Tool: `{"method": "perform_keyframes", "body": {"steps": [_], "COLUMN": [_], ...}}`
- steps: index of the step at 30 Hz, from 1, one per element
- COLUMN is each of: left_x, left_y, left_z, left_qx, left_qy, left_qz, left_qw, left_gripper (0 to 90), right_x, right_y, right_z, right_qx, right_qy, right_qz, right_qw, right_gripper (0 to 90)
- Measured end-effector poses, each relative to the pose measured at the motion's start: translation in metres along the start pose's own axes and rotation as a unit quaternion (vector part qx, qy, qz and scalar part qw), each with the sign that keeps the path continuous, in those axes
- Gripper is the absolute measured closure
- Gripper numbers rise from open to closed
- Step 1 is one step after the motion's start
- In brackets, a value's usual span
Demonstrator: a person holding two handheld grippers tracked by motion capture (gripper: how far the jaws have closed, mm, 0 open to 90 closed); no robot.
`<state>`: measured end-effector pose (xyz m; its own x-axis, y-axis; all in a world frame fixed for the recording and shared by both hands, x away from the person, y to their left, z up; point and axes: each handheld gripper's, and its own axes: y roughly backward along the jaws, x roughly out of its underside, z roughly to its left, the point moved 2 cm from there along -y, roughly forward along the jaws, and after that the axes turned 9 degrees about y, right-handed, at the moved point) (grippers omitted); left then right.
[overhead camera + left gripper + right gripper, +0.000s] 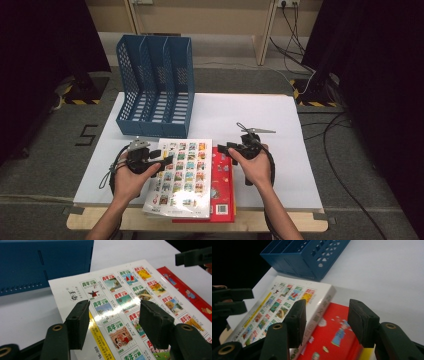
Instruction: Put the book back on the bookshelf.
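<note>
White book: glossy cover [181, 172] printed with rows of small colour pictures, lying at the near edge of my table [280, 120], its left side stacked on top of the red book [222, 185].
Red book: flat beneath, showing to the right of the white one; a barcode shows at its near end.
Left gripper: mine [165, 161], in the left hand [131, 177], over the white cover's left edge; in the left gripper view its jaws stand apart above the cover, nothing between the pads.
Right gripper: mine [223, 149], in the right hand [257, 167], hovering over the far right of the books; jaws wide, gripping nothing.
Blue file rack: three-slot holder [155, 85], upright at the far left of the table, just beyond the books.
</note>
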<state>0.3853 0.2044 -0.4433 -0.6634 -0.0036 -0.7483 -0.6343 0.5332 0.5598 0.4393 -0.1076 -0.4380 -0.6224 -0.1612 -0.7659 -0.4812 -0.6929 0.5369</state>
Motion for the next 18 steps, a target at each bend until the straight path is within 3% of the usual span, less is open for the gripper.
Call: {"method": "perform_keyframes", "body": {"steps": [7,12,18], "left_x": [0.014,0.016,0.018], "left_y": [-0.014,-0.015,-0.015], "left_z": [-0.004,-0.003,-0.003], "left_qx": [-0.001,0.002,0.004], "left_qy": [-0.013,0.012,0.020], "left_qz": [0.035,0.039,0.038], "left_qw": [0.9993,0.9992,0.9991], "left_gripper": [44.1,46.6,48.7], "right_x": [-0.010,-0.017,-0.024], "right_y": [-0.023,-0.033,-0.043], "right_z": [0.004,-0.002,-0.007], "right_qx": [-0.021,-0.022,-0.026], "right_qy": [-0.030,-0.042,-0.051], "right_qz": [0.028,0.039,0.056], "right_qw": [0.9989,0.9981,0.9968], "right_gripper": [49.5,49.3,48.7]}}
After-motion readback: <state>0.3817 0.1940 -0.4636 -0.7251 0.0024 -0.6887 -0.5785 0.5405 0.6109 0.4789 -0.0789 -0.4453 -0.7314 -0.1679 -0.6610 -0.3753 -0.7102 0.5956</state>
